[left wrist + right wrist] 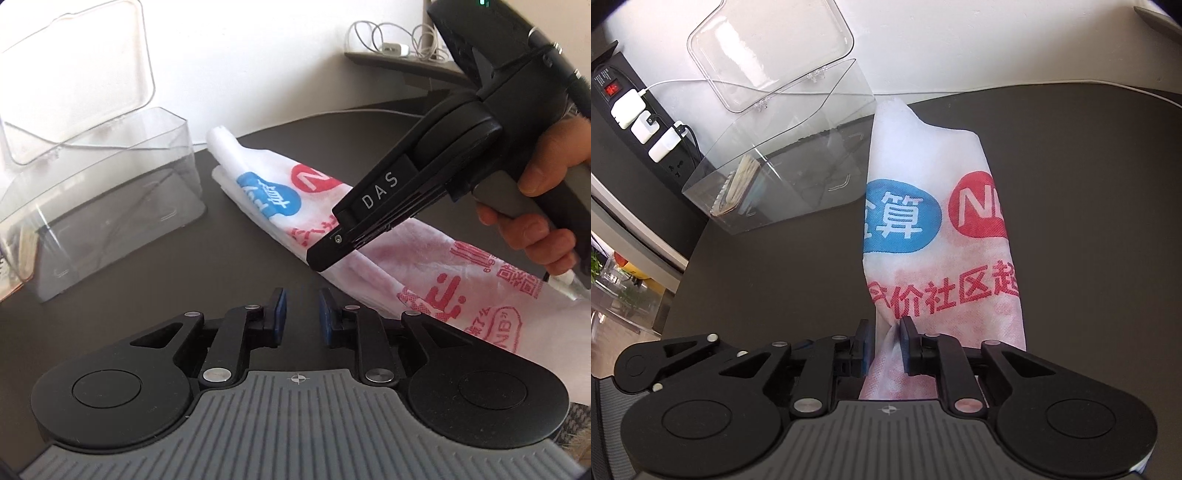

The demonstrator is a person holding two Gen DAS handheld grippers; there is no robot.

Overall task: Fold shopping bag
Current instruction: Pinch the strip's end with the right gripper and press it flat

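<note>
The white shopping bag with blue and red print lies folded into a long strip across the dark table. My right gripper, held by a hand, reaches in from the right and pinches the strip's near long edge. In the right wrist view the bag runs away from me, and its fabric bunches between the pads of the right gripper. My left gripper hovers open over bare table just in front of the bag, with nothing between its blue pads.
A clear plastic box with its lid raised stands left of the bag, also seen as the box. A power strip with chargers sits beyond the table's left edge. Cables lie on a shelf at the back.
</note>
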